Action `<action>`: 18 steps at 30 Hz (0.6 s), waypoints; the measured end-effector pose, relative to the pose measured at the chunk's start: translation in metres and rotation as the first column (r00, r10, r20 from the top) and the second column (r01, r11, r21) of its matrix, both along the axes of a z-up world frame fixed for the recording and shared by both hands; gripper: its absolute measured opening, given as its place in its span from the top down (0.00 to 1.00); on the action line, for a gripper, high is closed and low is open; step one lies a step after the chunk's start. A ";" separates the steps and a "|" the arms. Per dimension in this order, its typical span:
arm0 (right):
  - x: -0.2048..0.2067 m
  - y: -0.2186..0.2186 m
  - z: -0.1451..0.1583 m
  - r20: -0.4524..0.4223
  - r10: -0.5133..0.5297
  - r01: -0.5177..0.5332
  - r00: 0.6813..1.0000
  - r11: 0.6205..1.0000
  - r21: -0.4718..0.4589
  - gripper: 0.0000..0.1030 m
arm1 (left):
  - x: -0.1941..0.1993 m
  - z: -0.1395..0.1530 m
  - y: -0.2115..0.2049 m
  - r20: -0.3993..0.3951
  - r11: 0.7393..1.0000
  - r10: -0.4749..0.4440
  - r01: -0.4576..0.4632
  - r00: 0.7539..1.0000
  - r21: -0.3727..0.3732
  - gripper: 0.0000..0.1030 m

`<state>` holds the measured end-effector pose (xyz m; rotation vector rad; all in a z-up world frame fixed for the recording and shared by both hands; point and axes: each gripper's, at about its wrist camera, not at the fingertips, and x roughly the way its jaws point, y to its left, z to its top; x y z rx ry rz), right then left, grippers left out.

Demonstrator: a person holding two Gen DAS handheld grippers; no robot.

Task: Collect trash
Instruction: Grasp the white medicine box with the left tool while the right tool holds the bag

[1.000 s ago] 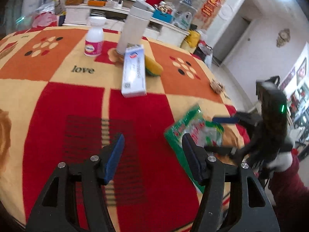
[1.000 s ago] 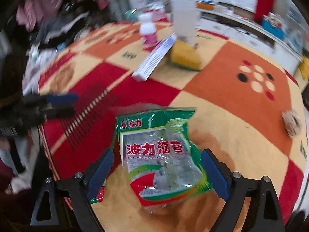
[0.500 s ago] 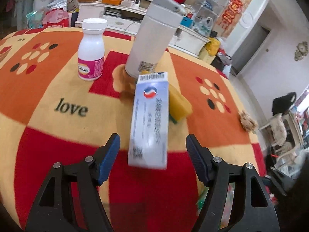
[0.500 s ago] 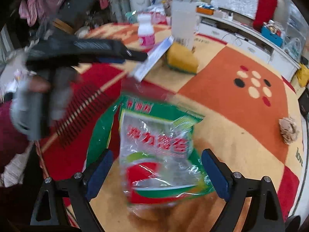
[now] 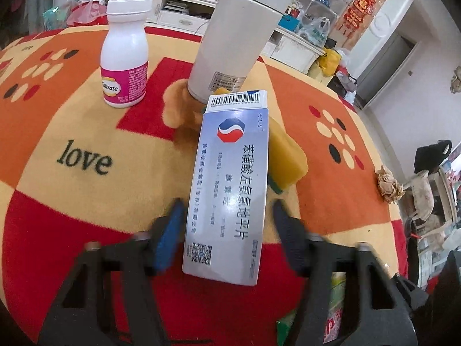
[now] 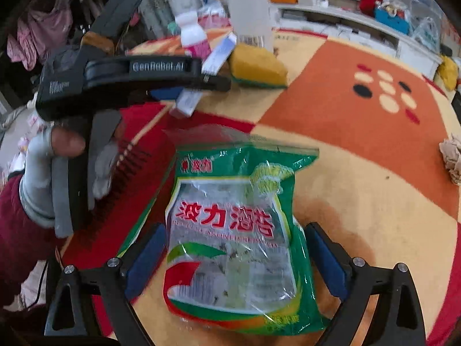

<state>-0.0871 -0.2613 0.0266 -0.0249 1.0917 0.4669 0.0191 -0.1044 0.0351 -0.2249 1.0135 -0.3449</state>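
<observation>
Cluttered living room, round table under a red/orange/cream checked cloth (image 5: 72, 150). Two trash items are being worked at once.

Flat grey medicine box (image 5: 230, 184) lies on the cloth, near end between the fingers of the left gripper (image 5: 227, 230). Its jaws have just been closing around the box; a thin gap shows on each side, so the pads look not quite seated. Far end of the box rests against a yellow sponge (image 5: 283, 158), with a white tumbler (image 5: 236, 37) and a Caltrate bottle (image 5: 125, 54) behind it.

Green seaweed snack bag (image 6: 233, 242), apparently empty, lies flat and straddled by the right gripper (image 6: 233, 256), which has just been opening and stands wide, pads clear of the film on both sides. The gloved hand (image 6: 57, 167) holding the left gripper is just left of the bag.

Crumpled tissue (image 6: 452, 158) sits well apart, near the table edge.

Step, as I read it: grasp phase on both. Next: finish the left pinch on the box, then lift. Right must drop lower and close. Thin film may slide or bunch, so pinch a raised edge.
</observation>
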 end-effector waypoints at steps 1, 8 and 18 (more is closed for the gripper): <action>0.000 -0.001 -0.001 0.009 -0.010 0.010 1.000 1.000 0.009 0.11 | -0.001 0.000 -0.001 -0.005 1.000 0.001 -0.001 1.000 0.008 0.56; -0.012 -0.022 0.004 0.050 -0.089 0.088 0.995 0.996 0.022 0.49 | -0.032 0.016 0.001 0.035 1.000 -0.010 0.010 0.999 0.009 0.56; -0.045 -0.057 0.021 0.055 -0.190 0.183 0.980 0.978 0.104 0.53 | -0.086 0.034 -0.008 0.065 0.999 -0.038 0.037 0.997 0.023 0.56</action>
